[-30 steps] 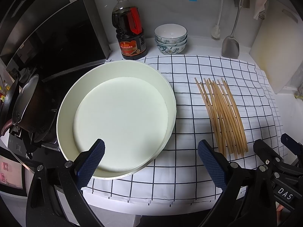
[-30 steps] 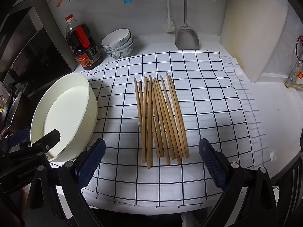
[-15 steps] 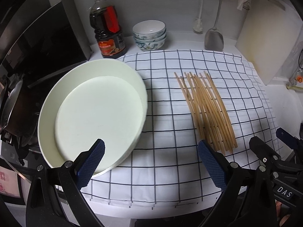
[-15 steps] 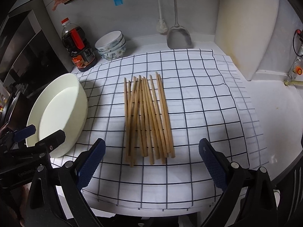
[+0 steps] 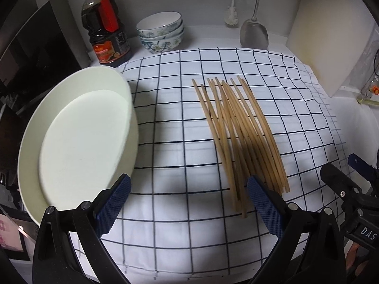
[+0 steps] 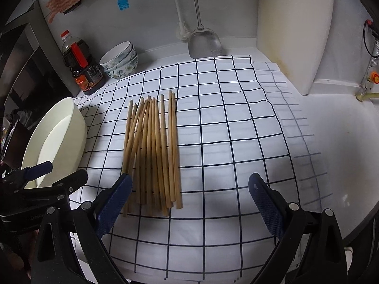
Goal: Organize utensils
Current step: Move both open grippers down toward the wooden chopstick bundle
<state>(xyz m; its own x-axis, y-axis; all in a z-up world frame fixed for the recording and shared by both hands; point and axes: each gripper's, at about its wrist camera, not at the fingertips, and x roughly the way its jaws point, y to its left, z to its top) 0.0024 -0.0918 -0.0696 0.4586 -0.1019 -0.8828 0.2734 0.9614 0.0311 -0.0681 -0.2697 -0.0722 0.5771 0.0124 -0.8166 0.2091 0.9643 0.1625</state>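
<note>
A: How do the tongs stand?

B: Both spread wide and holding nothing. The left gripper (image 5: 188,207) hangs over the checked cloth (image 5: 170,123), its right pad just covering the near tips of the chopsticks (image 5: 239,137). The right gripper (image 6: 189,207) hangs over the same cloth, its left pad over the near ends of the bundle (image 6: 152,151).

A: Anything hidden or cut off?

B: Those near tips, partly. The left gripper's arm covers the dish's (image 5: 78,139) near rim. The spatula (image 5: 254,33) and brush (image 5: 231,15) handles run out of frame at the top.

A: The chopsticks?

B: A loose, overlapping fan on the cloth, right of the dish and apart from it.

A: Containers?

B: The white dish shows only its bare floor. Three bowls (image 5: 162,32) are stacked by the wall; the top one looks bare inside, the lower two can't be seen into. The bottle (image 5: 105,30) beside them holds dark liquid.
</note>
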